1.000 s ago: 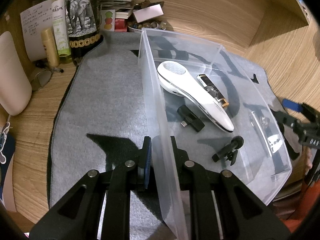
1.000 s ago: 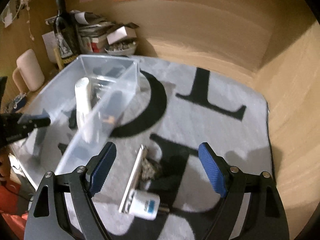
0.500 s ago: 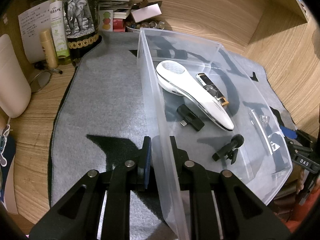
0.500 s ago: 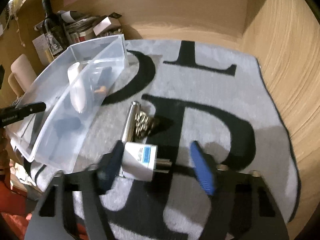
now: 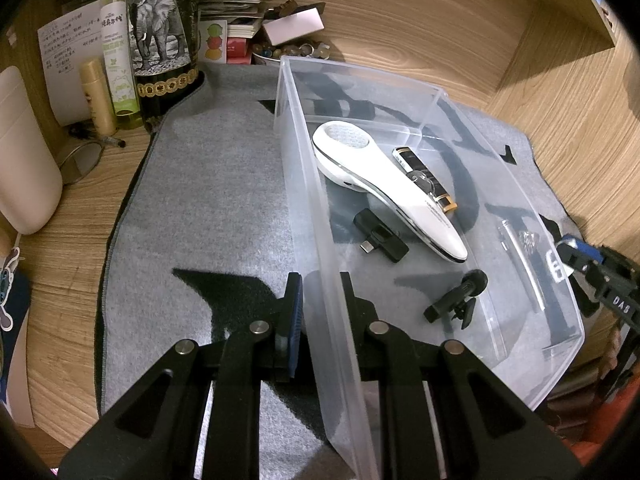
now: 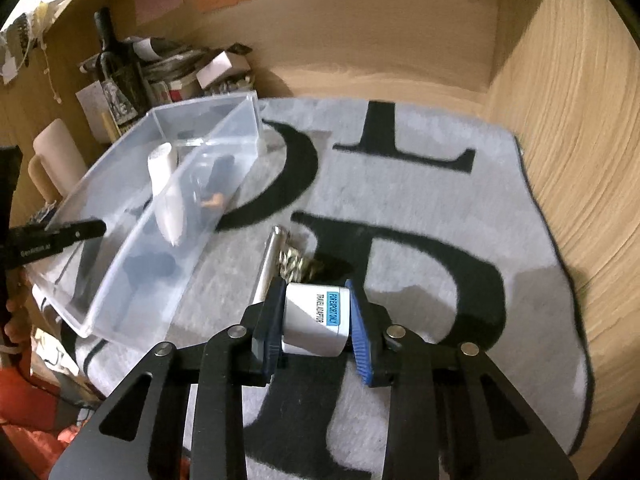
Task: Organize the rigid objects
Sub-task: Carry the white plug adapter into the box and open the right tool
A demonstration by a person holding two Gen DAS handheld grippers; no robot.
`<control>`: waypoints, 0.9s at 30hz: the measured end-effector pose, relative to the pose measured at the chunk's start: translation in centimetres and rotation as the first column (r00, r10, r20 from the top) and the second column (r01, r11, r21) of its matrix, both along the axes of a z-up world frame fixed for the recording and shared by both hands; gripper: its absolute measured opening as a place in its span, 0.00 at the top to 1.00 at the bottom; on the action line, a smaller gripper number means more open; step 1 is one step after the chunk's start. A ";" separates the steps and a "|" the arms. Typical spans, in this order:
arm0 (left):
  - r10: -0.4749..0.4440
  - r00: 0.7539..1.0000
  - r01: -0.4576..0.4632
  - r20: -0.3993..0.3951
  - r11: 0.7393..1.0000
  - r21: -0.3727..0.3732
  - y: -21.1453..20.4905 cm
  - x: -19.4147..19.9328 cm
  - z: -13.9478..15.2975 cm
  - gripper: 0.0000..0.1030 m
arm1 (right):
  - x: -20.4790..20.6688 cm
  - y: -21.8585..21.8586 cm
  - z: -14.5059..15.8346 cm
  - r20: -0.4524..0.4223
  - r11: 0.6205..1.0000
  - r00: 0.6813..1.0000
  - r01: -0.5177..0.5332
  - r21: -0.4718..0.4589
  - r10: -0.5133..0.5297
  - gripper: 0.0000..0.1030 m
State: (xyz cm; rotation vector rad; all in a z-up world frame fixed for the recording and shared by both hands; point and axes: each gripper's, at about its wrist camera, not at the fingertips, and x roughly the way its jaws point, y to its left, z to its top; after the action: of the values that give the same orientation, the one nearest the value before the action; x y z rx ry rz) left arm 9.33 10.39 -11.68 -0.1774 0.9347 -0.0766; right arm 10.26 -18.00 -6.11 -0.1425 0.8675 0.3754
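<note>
My left gripper (image 5: 318,296) is shut on the near wall of a clear plastic bin (image 5: 320,240). In the bin lie a white handheld device (image 5: 384,188), a black and gold lighter (image 5: 424,180), a small black adapter (image 5: 380,236) and a black clip mount (image 5: 456,296). My right gripper (image 6: 314,320) is shut on a white travel adaptor (image 6: 316,320) just above the grey mat (image 6: 400,200). A silver pen (image 6: 270,264) and a metal chain (image 6: 298,266) lie on the mat just beyond it, right of the bin (image 6: 132,280).
Bottles (image 5: 120,48), an elephant-print tin (image 5: 160,40), papers and small boxes (image 5: 292,26) crowd the back left corner. A beige container (image 5: 24,152) stands at the far left. Wooden walls close the back and right sides (image 6: 580,120).
My right gripper has moved in over the travel adaptor and closed on it; a second ago it was open. The left gripper keeps its hold on the bin wall.
</note>
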 end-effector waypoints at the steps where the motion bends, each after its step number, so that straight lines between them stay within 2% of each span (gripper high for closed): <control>1: 0.000 1.000 0.000 0.000 1.000 0.000 0.0 0.0 0.0 0.85 | 0.1 0.2 0.3 0.011 1.000 1.000 -0.004 -0.001 0.004 0.73; 9: 0.000 1.000 0.000 0.000 1.000 -0.001 0.0 0.0 0.0 0.85 | 1.1 2.1 3.2 0.095 0.999 0.994 -0.049 0.012 0.047 0.73; 17: 0.000 1.000 0.000 0.001 1.000 -0.003 0.0 0.0 0.0 0.85 | 2.6 6.2 6.3 0.183 0.988 0.972 -0.152 0.023 0.146 0.73; 22: -0.001 1.000 0.001 0.001 1.000 -0.002 0.0 0.0 0.0 0.85 | 3.5 9.2 7.1 0.200 0.974 0.955 -0.227 0.024 0.218 0.73; 27: -0.001 1.000 0.001 0.000 1.000 -0.002 0.0 0.0 0.0 0.85 | 4.1 11.6 6.5 0.180 0.956 0.941 -0.294 0.017 0.286 0.73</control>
State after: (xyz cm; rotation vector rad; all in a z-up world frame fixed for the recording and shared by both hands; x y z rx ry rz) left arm 9.29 10.39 -11.69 -0.1790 0.9343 -0.0789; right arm 14.39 -6.36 0.42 -0.2605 0.6628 0.6481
